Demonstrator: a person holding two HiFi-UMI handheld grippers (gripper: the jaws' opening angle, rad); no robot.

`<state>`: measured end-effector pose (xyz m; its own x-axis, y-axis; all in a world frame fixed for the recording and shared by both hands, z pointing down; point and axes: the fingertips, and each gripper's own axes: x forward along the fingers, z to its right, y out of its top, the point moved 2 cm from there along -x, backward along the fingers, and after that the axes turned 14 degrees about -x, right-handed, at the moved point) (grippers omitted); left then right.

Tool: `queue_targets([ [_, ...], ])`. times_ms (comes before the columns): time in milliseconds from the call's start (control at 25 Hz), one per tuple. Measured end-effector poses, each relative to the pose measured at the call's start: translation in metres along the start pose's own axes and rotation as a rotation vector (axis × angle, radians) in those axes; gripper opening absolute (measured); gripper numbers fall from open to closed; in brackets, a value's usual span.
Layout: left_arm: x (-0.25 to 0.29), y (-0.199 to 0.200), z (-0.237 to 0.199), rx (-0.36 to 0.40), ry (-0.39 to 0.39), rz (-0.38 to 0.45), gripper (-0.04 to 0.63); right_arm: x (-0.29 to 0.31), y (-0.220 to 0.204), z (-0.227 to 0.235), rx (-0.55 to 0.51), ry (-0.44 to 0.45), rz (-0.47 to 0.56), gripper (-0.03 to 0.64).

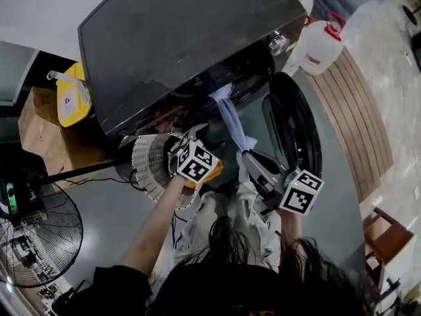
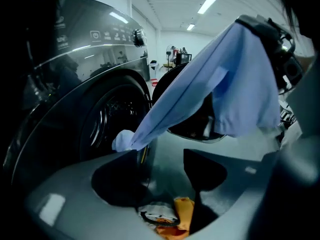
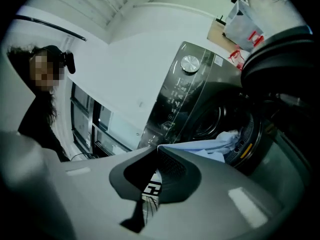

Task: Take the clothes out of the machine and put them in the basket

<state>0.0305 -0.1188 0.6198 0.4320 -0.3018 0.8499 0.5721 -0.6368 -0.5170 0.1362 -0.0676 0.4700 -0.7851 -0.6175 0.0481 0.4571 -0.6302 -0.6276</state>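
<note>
Fingers of right gripper pressed together on one end of thin light-blue woven shirt, cloth clamped flat at the tips. Fingers of left gripper spread, nothing between them, poised above crumpled orange garment and a white one beside it. Probably already in white slatted plastic basket, though not confirmable from that view.

Shirt hanging as a sagging band from the right fingers back to perforated steel drum. Far end bunched, whitish, at the mouth of glossy dark-grey front-load washing machine. Round dark door swung wide open.

Step in hand, by judgement: pull-out, about midway.
- Keep the pinch firm and draw straight away from the mouth.
- Lift over the lip rather than dragging across it.
- Limp, light fabric, likely to drop its tail once free. Raise high, or catch mid-span with the free left fingers, before swinging over to the basket.
- Mind a snag on the door edge.
</note>
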Motion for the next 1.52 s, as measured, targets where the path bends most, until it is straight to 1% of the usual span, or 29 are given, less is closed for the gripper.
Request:
queue_targets([
  [120,0.017,0.015,0.001,0.045,-0.008,-0.006,0.284,-0.010,0.014,-0.015,0.001,0.060,0.016,0.023],
  [200,0.024,0.024,0.001,0.080,-0.014,-0.002,0.284,-0.013,0.020,-0.024,-0.019,0.087,0.009,0.023],
  [400,0.040,0.050,0.010,0.140,-0.048,0.039,0.277,-0.022,0.029,-0.032,-0.073,0.101,-0.013,0.023],
  [440,0.041,0.055,0.013,0.144,-0.054,0.052,0.244,-0.024,0.029,-0.031,-0.075,0.098,-0.013,0.023],
  [480,0.042,0.059,0.016,0.145,-0.058,0.066,0.189,-0.025,0.029,-0.030,-0.075,0.094,-0.011,0.023],
  [520,0.042,0.063,0.017,0.141,-0.059,0.080,0.112,-0.026,0.029,-0.029,-0.075,0.090,-0.008,0.023],
  [560,0.041,0.065,0.017,0.130,-0.056,0.093,0.039,-0.028,0.029,-0.027,-0.074,0.085,-0.005,0.023],
  [640,0.036,0.067,0.014,0.086,-0.051,0.116,0.026,-0.031,0.030,-0.023,-0.074,0.073,0.001,0.023],
  [760,0.020,0.066,0.005,-0.005,-0.054,0.161,0.021,-0.037,0.034,-0.016,-0.093,0.040,0.001,0.023],
  [920,-0.015,0.070,-0.004,-0.112,-0.060,0.233,0.021,-0.041,0.036,0.000,-0.163,-0.045,-0.043,0.023],
  [1000,-0.032,0.074,-0.006,-0.133,-0.056,0.266,0.021,-0.041,0.032,0.011,-0.216,-0.093,-0.104,0.023],
  [1080,-0.051,0.080,-0.006,-0.143,-0.051,0.304,0.021,-0.038,0.026,0.020,-0.279,-0.130,-0.195,0.023],
  [1240,-0.092,0.092,0.004,-0.188,-0.068,0.395,0.021,-0.028,0.014,0.026,-0.408,-0.171,-0.376,0.023],
  [1400,-0.132,0.102,0.020,-0.221,-0.082,0.471,0.021,-0.014,0.006,0.024,-0.465,-0.165,-0.469,0.023],
  [1520,-0.159,0.112,0.030,-0.234,-0.081,0.524,0.021,-0.009,0.003,0.025,-0.497,-0.179,-0.530,0.023],
])
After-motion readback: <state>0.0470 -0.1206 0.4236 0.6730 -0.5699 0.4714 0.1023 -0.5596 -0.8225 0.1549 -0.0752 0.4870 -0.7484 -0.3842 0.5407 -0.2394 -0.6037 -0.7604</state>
